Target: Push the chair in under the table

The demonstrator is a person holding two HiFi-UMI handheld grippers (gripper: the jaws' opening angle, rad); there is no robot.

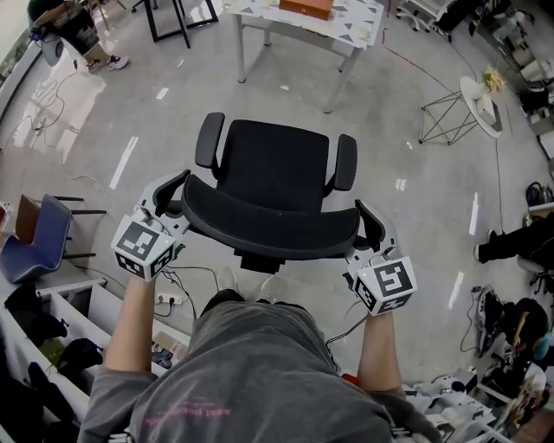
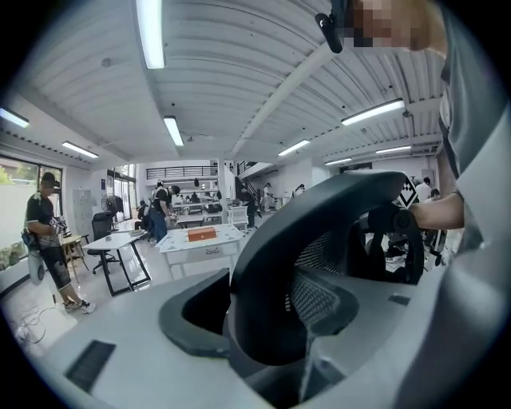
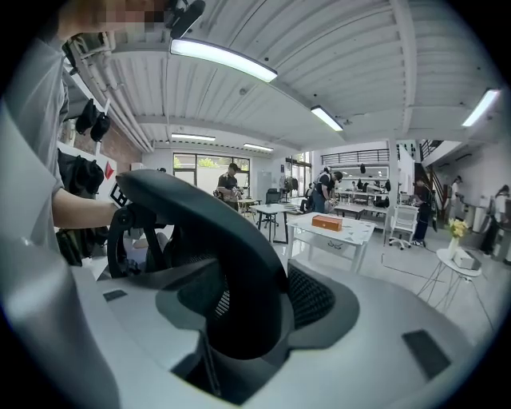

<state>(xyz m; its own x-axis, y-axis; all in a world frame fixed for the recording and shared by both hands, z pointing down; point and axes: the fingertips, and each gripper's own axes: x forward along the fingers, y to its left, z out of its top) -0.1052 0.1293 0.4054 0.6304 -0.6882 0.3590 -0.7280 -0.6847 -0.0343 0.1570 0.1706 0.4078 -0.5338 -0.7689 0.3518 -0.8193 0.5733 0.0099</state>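
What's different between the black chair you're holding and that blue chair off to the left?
The black chair has padded armrests; the blue chair shows none. The left gripper and right gripper clamp the black chair's backrest; no gripper touches the blue chair. Nobody sits on either.

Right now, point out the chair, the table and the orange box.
chair (image 1: 275, 169): head view, middle of the seat.
table (image 1: 358, 17): head view, bare top right of the box.
box (image 1: 305, 7): head view, its orange top face.
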